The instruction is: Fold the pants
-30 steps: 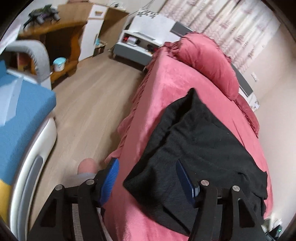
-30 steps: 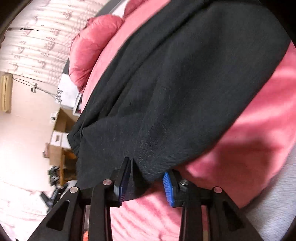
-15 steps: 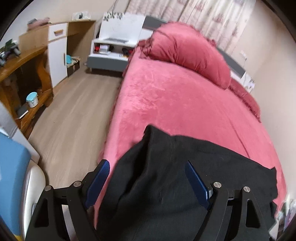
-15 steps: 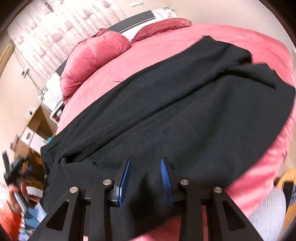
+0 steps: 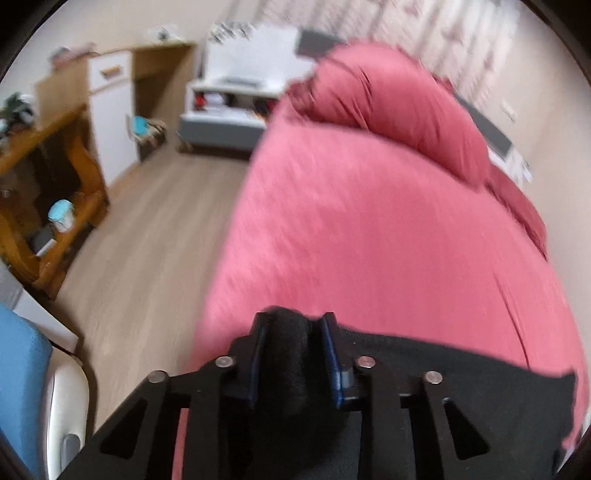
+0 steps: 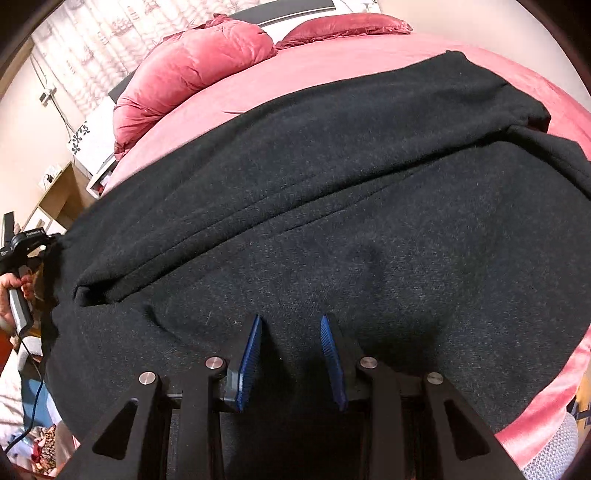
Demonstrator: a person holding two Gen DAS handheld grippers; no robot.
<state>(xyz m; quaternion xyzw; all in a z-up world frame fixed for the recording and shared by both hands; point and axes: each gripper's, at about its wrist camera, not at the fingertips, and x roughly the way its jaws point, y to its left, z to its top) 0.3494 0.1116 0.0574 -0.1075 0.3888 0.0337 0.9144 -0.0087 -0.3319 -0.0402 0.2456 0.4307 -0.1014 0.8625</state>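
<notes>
Black pants (image 6: 332, 192) lie spread across the near part of a pink bed (image 5: 369, 229). My left gripper (image 5: 293, 326) is shut on a bunched edge of the pants (image 5: 291, 354) at the bed's near left side. My right gripper (image 6: 290, 325) sits low over the pants near their front edge; its blue pads (image 6: 251, 350) stand a little apart with black cloth between and beneath them. Whether they pinch the cloth is hidden. The hand holding the left gripper (image 6: 18, 258) shows at the far left of the right wrist view.
A large pink pillow (image 5: 399, 118) and a second one (image 6: 343, 26) lie at the head of the bed. Wood floor (image 5: 147, 229) runs along the left, with a wooden shelf unit (image 5: 48, 192), a white cabinet (image 5: 110, 110) and a blue seat (image 5: 18, 387).
My left gripper has closed from wide open onto the pants' edge. The right gripper has settled lower over the cloth with its pads a bit wider apart.
</notes>
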